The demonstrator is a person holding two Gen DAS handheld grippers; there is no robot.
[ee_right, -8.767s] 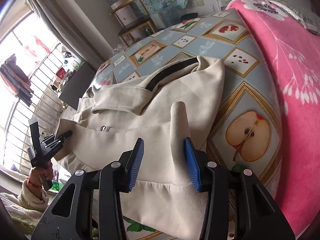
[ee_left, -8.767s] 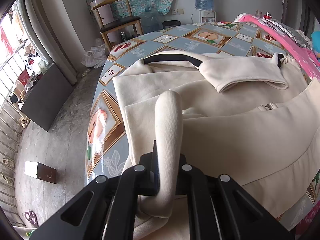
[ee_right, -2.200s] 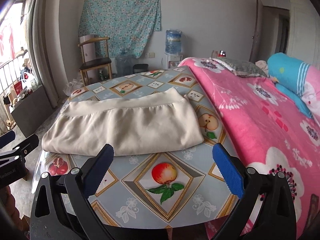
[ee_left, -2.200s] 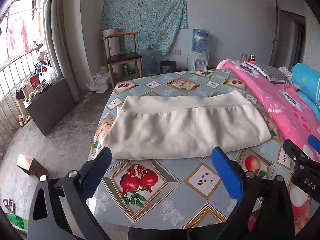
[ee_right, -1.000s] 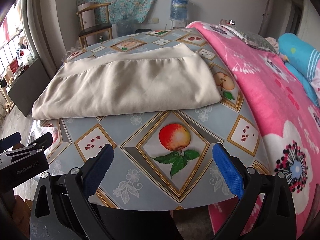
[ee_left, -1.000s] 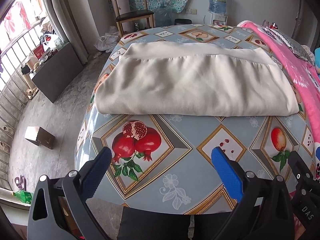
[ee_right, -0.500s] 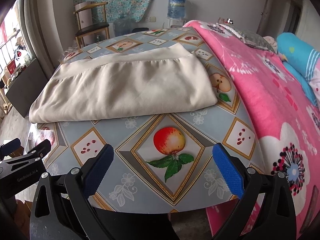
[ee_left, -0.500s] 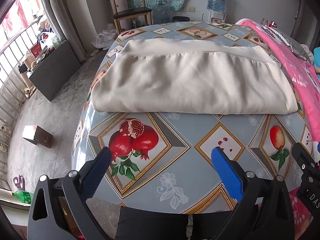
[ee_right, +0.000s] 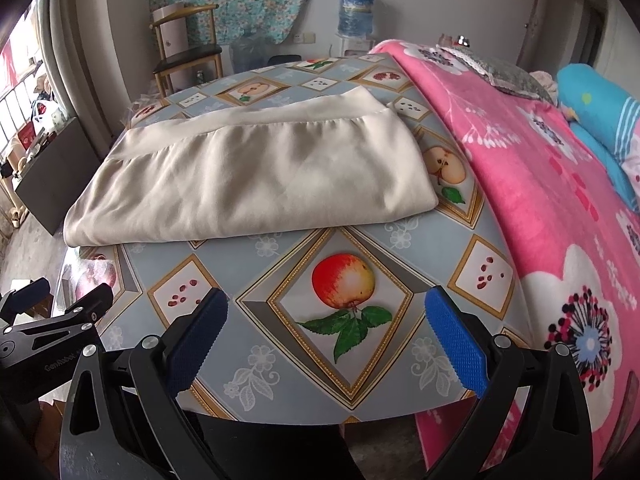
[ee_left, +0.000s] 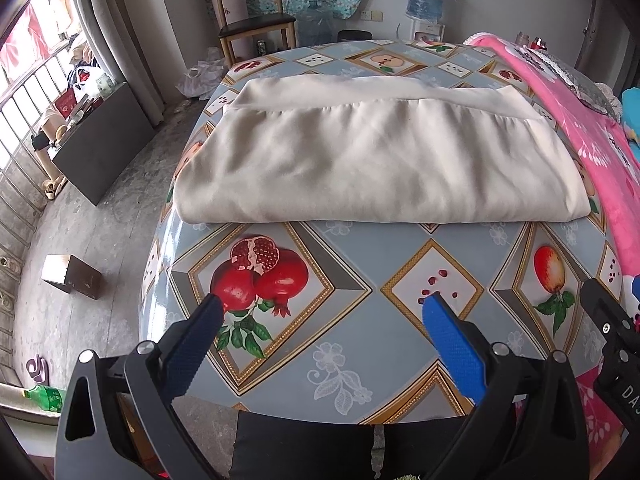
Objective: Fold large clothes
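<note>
**Folded garment on table, both grippers free**

Cream garment (ee_left: 372, 160) lies folded at table's (ee_left: 360, 280) 12 o'clock side. Left gripper (ee_left: 320, 312) released, empty, over pomegranate print. Right gripper (ee_right: 326, 312) likewise spread. Lettering partly readable: "DA", "GenRobot".

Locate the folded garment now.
In both views the garment lies folded flat mid-table, beyond both open grippers, with the pink blanket to its right.
</note>
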